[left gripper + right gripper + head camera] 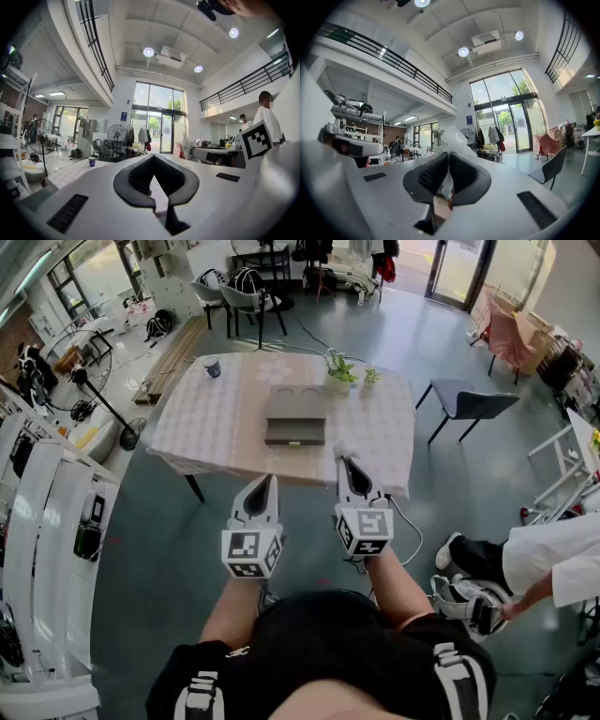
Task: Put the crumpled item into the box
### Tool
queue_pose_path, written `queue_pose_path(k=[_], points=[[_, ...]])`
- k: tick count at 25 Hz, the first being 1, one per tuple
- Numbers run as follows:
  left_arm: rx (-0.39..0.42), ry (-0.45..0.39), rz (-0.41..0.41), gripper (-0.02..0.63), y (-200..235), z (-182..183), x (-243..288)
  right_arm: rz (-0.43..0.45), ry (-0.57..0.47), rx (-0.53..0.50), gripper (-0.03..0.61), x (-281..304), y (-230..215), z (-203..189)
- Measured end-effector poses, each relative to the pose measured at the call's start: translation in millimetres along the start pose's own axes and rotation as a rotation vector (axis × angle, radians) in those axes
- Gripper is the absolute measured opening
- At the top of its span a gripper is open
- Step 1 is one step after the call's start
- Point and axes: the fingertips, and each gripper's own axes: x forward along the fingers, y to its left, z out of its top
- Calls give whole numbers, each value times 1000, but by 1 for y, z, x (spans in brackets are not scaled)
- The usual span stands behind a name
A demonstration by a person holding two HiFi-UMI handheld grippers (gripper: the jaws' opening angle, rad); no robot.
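Note:
A flat grey-brown box (pixel 295 415) lies closed on the middle of the table (pixel 197 432), its latch facing me. Both grippers hang in the air in front of the table's near edge, short of the box. My right gripper (pixel 343 461) (pixel 448 154) is shut on a crumpled white plastic item (pixel 454 138), which bulges out above the pads and hangs down between them. My left gripper (pixel 272 478) (pixel 153 157) is shut, its tips touching with nothing between them. In the head view the crumpled item barely shows against the pale tablecloth.
On the table's far side stand a blue cup (pixel 213 367), a white flower-shaped mat (pixel 279 371) and two small potted plants (pixel 339 371). A grey chair (pixel 473 401) stands right of the table. A person in white (pixel 553 568) is at my right. White racks (pixel 47 521) line the left.

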Motion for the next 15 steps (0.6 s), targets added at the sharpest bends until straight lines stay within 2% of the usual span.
queue_pose_path(k=[5,15], points=[[-9,-5,12,2,-5,1,-9,16,8,-8,17,-6,5,-2],[-17,-22,22,2,18,5,-40,23,-34,-27,20,-17,46,11]])
